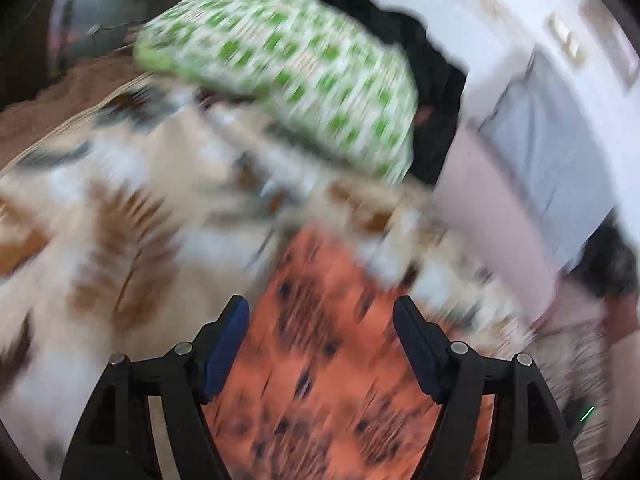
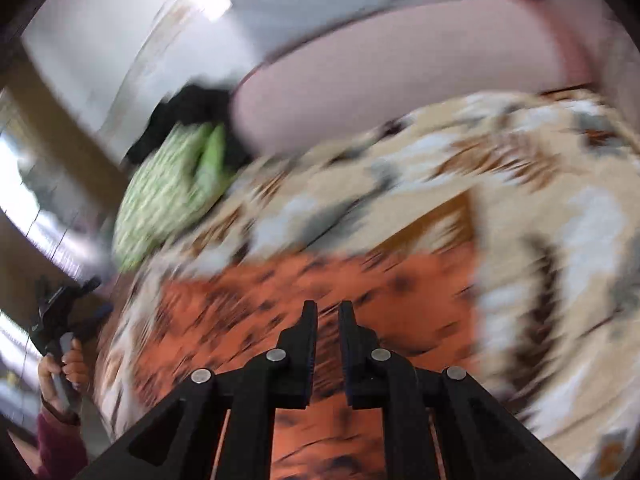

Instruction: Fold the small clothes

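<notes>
My left gripper (image 1: 320,344): jaws apart, nothing between them, above the orange spotted garment (image 1: 320,380).
My right gripper (image 2: 328,320): jaws nearly together; blur hides whether they pinch cloth.
Garment: lies flat on the patterned bedspread (image 2: 520,208), under both my grippers.
Handling: looks light, soft and limp; I would take a corner or hem.
Long axis: runs away from my left camera, I judge.
Beyond: green checked pillow (image 1: 280,64).

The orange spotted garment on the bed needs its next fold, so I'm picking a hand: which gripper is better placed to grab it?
Probably left. The left gripper is open with the orange garment showing between its fingers; the right gripper is nearly shut, apparently empty. Blur hides contact.
</notes>
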